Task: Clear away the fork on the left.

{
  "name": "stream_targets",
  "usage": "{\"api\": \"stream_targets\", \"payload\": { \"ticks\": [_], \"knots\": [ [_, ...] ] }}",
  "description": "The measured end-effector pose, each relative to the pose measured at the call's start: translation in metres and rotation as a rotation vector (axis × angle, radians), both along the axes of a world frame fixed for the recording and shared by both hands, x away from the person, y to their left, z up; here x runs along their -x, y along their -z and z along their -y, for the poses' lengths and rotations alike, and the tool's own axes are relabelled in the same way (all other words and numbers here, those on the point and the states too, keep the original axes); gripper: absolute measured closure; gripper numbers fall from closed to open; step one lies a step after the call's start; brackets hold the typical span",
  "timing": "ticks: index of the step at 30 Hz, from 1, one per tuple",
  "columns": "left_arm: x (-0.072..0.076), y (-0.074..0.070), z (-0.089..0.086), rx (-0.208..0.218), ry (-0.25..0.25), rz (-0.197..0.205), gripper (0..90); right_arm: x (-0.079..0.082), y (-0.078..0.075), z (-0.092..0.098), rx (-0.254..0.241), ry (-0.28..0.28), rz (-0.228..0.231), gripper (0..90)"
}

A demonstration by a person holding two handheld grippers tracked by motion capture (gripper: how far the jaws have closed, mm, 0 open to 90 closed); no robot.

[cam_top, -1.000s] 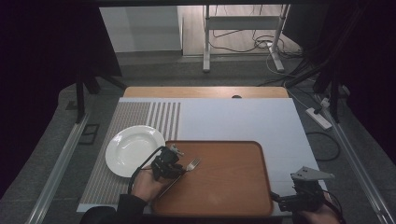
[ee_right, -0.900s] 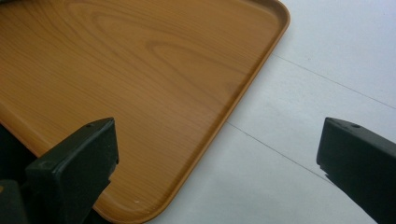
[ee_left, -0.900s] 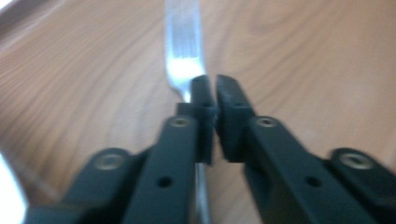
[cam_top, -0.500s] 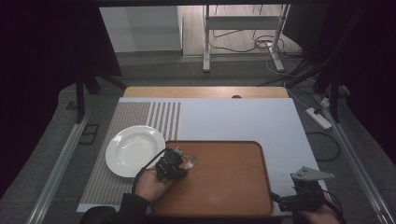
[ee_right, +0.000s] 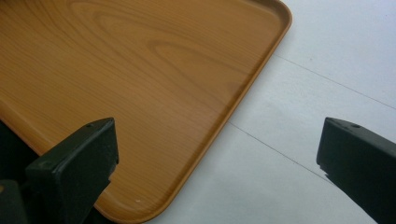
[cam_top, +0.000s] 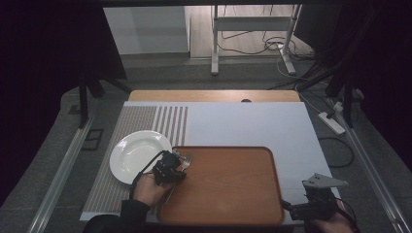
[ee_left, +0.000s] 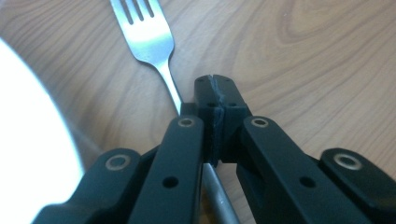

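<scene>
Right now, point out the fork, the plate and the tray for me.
fork [ee_left: 147, 39], left gripper view, on the base of the tines.
plate [cam_top: 133, 155], high view, on the bare white middle.
tray [ee_right: 140, 84], right gripper view, on the bare wooden floor near its corner.

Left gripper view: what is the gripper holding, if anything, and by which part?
The left gripper is shut on the fork, clamping its handle just behind the neck.
</scene>
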State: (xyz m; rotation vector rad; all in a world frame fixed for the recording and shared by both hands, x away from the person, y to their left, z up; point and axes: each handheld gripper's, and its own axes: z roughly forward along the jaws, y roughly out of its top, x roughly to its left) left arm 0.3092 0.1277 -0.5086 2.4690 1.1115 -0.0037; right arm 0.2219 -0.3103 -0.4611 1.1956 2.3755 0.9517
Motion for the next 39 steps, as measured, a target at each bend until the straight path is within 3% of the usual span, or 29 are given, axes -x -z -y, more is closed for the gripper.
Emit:
{"api": "stream_targets", "payload": {
  "ticks": [12,26,33,39],
  "knots": [
    [-0.004,0.001,-0.014,0.001,-0.042,-0.015,89.0,0.0,0.0,0.0,0.002,0.0,0.0,0.0],
    [-0.004,0.0,-0.018,0.004,-0.045,-0.017,86.1,0.0,0.0,0.0,0.004,-0.002,-0.002,0.0],
    [-0.001,-0.005,-0.017,0.029,-0.036,0.013,76.0,0.0,0.0,0.0,0.004,-0.002,-0.001,0.0],
    [0.001,-0.011,-0.018,0.054,-0.025,0.056,60.3,0.0,0.0,-0.001,0.004,-0.002,-0.002,0.0]
  ]
}}
